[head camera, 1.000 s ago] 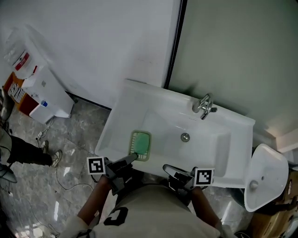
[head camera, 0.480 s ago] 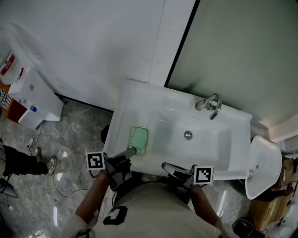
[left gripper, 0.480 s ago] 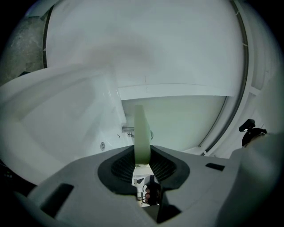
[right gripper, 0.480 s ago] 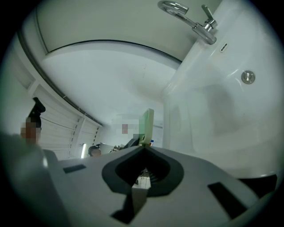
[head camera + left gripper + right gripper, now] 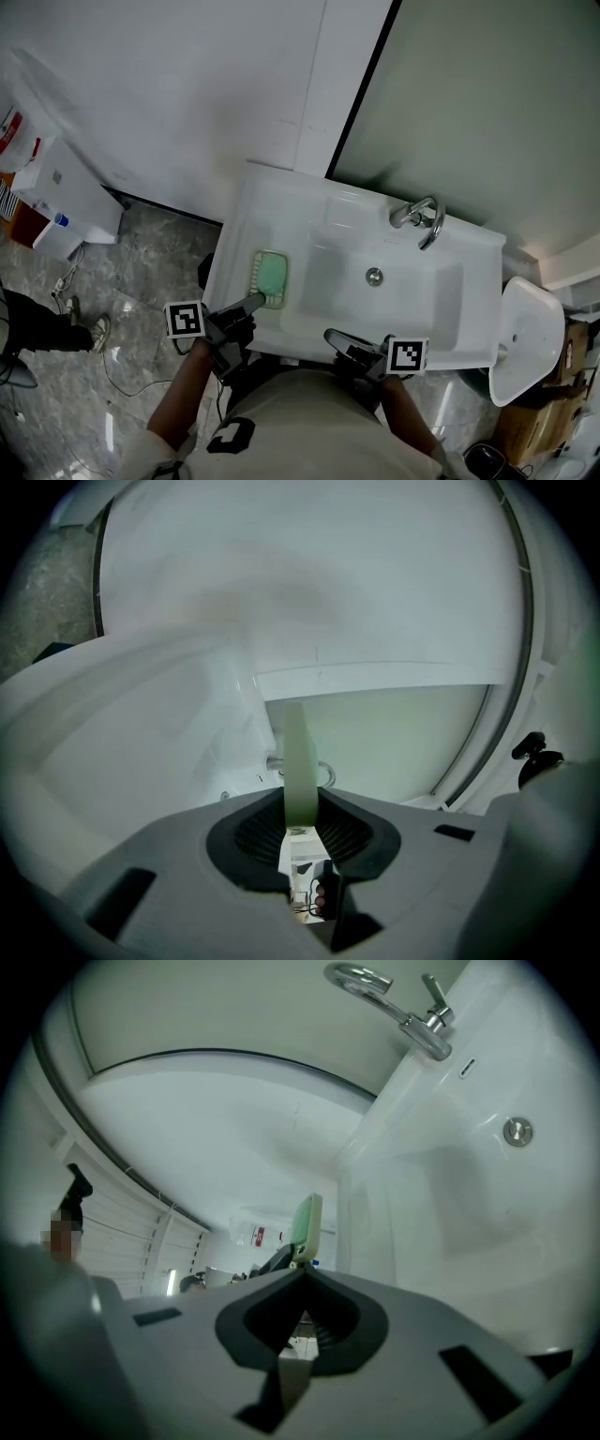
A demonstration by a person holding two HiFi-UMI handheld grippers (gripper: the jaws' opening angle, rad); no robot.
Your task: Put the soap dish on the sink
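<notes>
I am gripping the green soap dish (image 5: 270, 275) by its near edge with the left gripper (image 5: 254, 301), jaws nearly together and pinching that thin rim. The dish is lying over the flat left deck of the sink (image 5: 281, 200), and I cannot tell whether it is touching. The right gripper (image 5: 334, 337) is hovering at the sink's front rim, jaws closed on nothing. I am judging the risks: with so narrow a pinch the dish could pivot or slip, and if I let go too near the basin's slope it could slide in. I am reading no writing. The red labels by the white box (image 5: 75, 187) left of the sink are too small.
</notes>
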